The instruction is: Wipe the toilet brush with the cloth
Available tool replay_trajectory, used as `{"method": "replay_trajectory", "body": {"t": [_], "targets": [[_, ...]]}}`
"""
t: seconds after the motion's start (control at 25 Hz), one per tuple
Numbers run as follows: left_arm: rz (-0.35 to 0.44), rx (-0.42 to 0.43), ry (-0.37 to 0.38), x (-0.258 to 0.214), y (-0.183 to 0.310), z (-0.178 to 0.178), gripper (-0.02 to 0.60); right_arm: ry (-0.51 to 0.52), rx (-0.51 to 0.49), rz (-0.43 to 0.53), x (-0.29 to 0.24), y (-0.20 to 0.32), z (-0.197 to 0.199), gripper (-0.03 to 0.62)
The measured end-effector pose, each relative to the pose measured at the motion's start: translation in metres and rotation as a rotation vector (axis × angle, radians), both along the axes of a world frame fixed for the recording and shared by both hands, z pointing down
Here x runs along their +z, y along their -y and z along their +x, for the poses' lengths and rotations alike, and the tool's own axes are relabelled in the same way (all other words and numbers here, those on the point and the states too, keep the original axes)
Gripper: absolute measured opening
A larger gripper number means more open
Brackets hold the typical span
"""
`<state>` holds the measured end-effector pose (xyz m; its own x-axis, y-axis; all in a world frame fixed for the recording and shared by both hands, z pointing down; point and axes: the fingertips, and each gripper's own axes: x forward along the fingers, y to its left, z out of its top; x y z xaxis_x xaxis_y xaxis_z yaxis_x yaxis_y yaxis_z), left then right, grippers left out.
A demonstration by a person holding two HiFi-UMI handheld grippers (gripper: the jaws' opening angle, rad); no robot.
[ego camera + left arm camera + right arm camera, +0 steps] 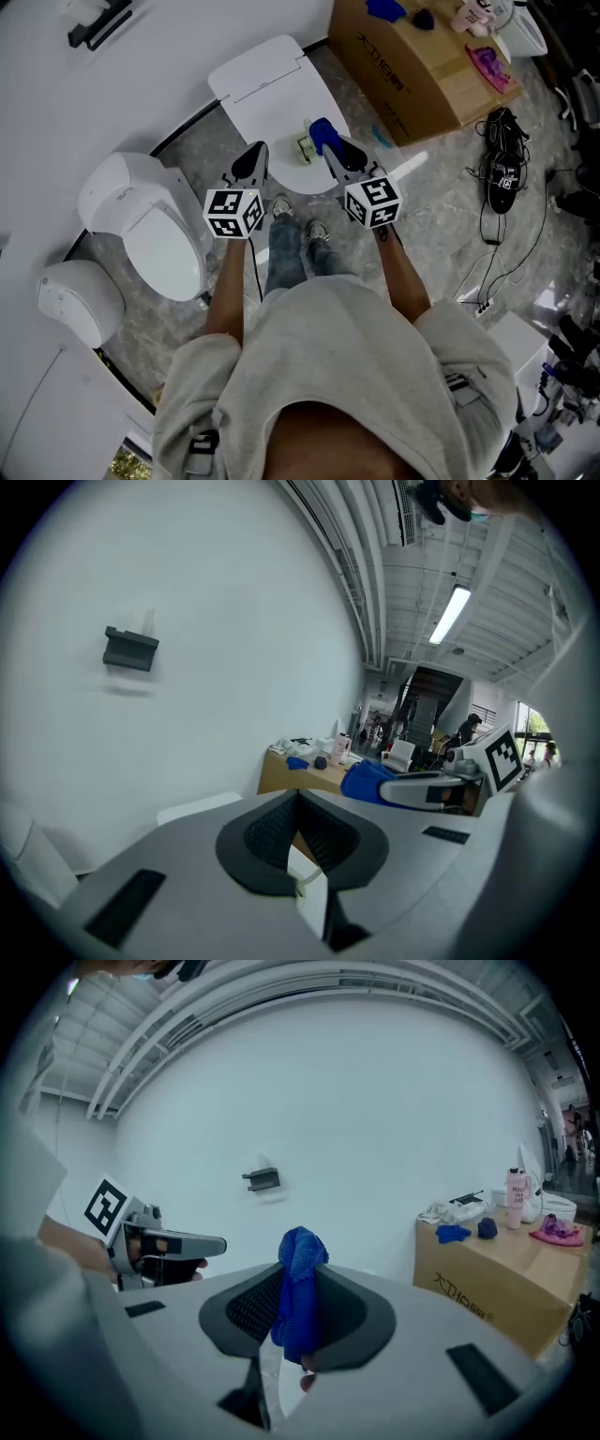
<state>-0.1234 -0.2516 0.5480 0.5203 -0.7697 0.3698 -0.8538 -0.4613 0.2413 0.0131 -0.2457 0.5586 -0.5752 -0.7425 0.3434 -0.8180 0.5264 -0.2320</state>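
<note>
My right gripper (330, 147) (298, 1288) is shut on a bunched blue cloth (320, 132) (301, 1255), which sticks up from between its jaws. My left gripper (256, 153) (298, 808) is level with it to the left, jaws pressed together with nothing visible between the pads. Both are held over the near edge of a low white table (267, 89). A small pale green and white object (305, 148) stands on that edge between the grippers. I cannot make out a toilet brush. The left gripper view shows the cloth (364, 780) in the right gripper.
A white toilet (155, 234) is at the left against the wall, with a round white bin (80, 300) nearer. A cardboard box (412, 66) with small things on top is at the back right. Dark shoes and cables (504, 173) lie on the floor at the right.
</note>
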Motion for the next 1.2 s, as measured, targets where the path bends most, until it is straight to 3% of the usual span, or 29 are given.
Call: {"method": "replay_trajectory", "body": {"t": [0.48,1.2], "targets": [[-0.016,-0.022,0.005,0.005,0.008,-0.011,0.018,-0.069,-0.045,-0.131,0.064,-0.004,-0.018,0.101],[-0.041,-0.026,0.01,0.016,0.016,-0.015,0.018,-0.118,0.0,-0.387,0.169,-0.013,-0.006,0.101]]}}
